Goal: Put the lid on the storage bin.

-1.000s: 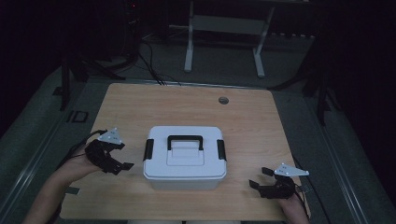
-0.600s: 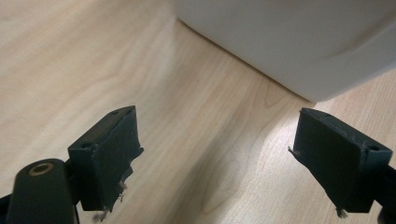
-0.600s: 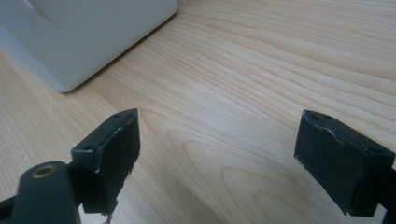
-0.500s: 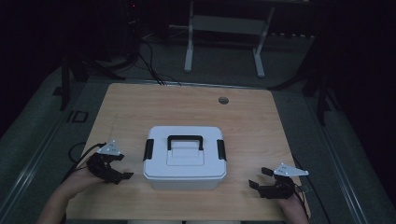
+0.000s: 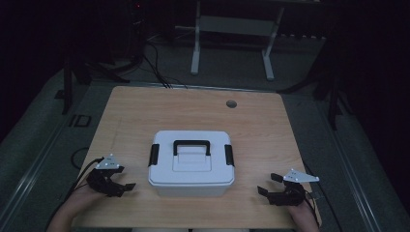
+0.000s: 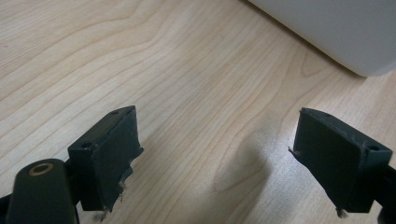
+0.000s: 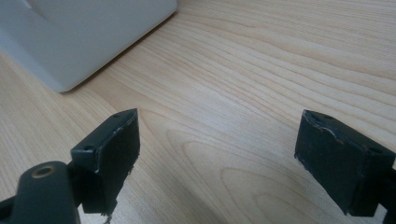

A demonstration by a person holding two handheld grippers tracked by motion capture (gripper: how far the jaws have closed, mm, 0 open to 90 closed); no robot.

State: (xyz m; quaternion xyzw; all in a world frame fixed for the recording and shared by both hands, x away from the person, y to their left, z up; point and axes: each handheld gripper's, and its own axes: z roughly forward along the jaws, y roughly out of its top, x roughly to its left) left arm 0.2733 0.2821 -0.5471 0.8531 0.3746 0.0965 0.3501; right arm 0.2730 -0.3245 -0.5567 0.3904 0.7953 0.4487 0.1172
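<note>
Wood table point(image 5: 145, 111), box point(image 5: 191, 164) centred w/ lid on; my left gripper point(image 5: 122, 187) & right gripper point(image 5: 265, 187) flank it, jaws apart, prob. ready for latches.

Room dim. Light wood-grain rectangular bench point(image 5: 145, 116) on grey floor point(image 5: 367, 159); white metal frame legs point(image 5: 196, 43) beyond; black cables point(image 5: 154, 67) on floor.

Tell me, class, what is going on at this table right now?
A person sits at a wooden table with a two-jaw gripper in each hand. A white lidded box with a black handle and black side latches stands between them, lid on. The left gripper and the right gripper rest near the front edge, one on each side of the box, jaws open, holding nothing and touching nothing.
</note>
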